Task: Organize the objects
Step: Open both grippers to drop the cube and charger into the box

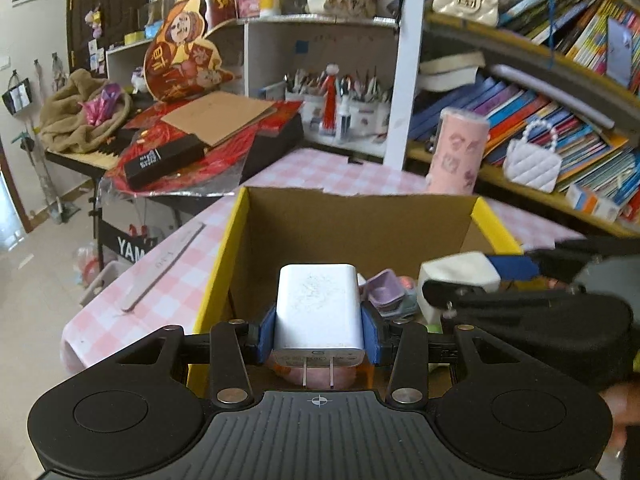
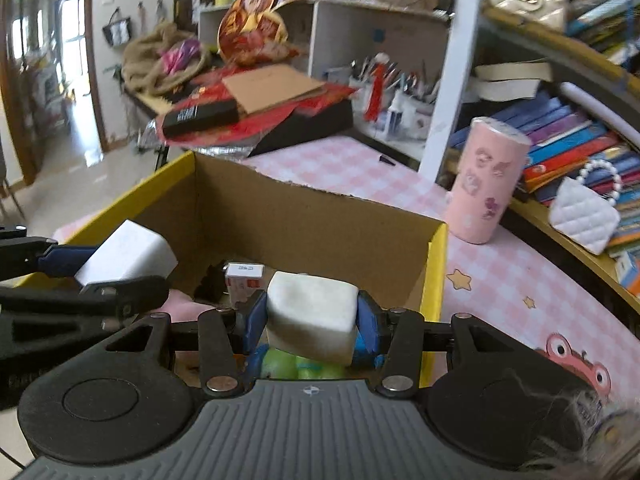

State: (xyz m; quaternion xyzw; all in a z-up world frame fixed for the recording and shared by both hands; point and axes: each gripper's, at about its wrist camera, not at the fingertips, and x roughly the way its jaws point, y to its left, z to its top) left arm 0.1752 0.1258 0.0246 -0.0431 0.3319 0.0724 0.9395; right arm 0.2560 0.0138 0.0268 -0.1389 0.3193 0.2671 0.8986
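two white blocks (image 1: 319, 312) (image 2: 312, 318) between jaws

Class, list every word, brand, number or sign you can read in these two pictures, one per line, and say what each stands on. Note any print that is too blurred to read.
"YAM", cut off: white letters on the black keyboard stand.
Chinese characters on the red and gold cutout: not legible.
White print on the black box: too small.
Mark by the white charger prongs: unreadable.
Label on the small white box: blurred.
Book spines: too small.
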